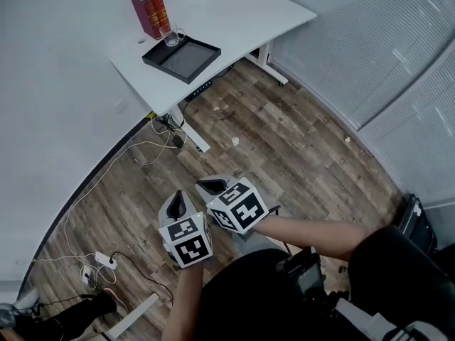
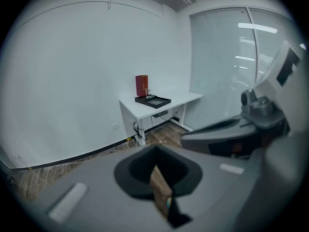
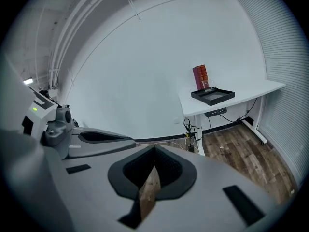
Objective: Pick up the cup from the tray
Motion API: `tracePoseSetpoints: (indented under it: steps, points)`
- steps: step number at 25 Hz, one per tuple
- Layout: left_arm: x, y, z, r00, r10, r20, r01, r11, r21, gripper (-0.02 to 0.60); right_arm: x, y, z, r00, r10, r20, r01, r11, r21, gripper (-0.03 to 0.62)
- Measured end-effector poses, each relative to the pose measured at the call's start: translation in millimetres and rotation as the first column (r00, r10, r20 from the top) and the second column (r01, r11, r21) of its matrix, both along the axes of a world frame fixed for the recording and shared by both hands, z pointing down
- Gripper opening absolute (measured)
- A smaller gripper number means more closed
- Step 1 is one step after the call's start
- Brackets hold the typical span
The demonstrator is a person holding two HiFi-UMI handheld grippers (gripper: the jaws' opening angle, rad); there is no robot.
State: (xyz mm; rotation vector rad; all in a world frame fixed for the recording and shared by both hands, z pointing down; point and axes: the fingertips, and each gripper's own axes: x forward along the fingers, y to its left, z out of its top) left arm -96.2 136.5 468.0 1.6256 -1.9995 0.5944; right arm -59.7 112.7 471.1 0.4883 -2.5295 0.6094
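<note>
Desk (image 1: 213, 27): white, far across the wood floor, well apart from you; the reach has yet to begin, so nothing is in hand

Tray (image 1: 205, 45): black, shallow, at the desk's left end; its bed looks bare but for the cup's corner

Books (image 1: 151, 14): two, red, upright, just beyond the tray

Your left gripper (image 1: 179, 203) and right gripper (image 1: 212, 186): side by side, jaws closed together, both empty (carried shut for the approach, I judge)

Cup (image 1: 170, 35): clear glass, handled, upright at the tray's far corner, just beside the books
</note>
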Motion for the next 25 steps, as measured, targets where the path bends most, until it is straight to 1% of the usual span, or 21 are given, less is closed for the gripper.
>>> tracePoseSetpoints:
  steps: [7, 20, 25]
  points:
    - [-1, -39, -2, 1.000, 0.008, 0.005, -0.008, 1.000, 0.005, 0.002, -3, -36, 1, 1.000, 0.001, 0.006, -0.001, 1.000, -0.008, 0.012]
    - [-13, -103, 1, 0.999, -0.035, -0.005, 0.035, 0.999, 0.015, 0.002, -18, -94, 4, 0.999, -0.052, 0.002, 0.052, 0.999, -0.012, 0.012]
    - [-15, -126, 0, 0.999, -0.040, 0.005, 0.040, 0.999, 0.016, 0.002, -20, -121, 4, 0.999, -0.051, 0.010, 0.051, 0.999, -0.010, 0.012]
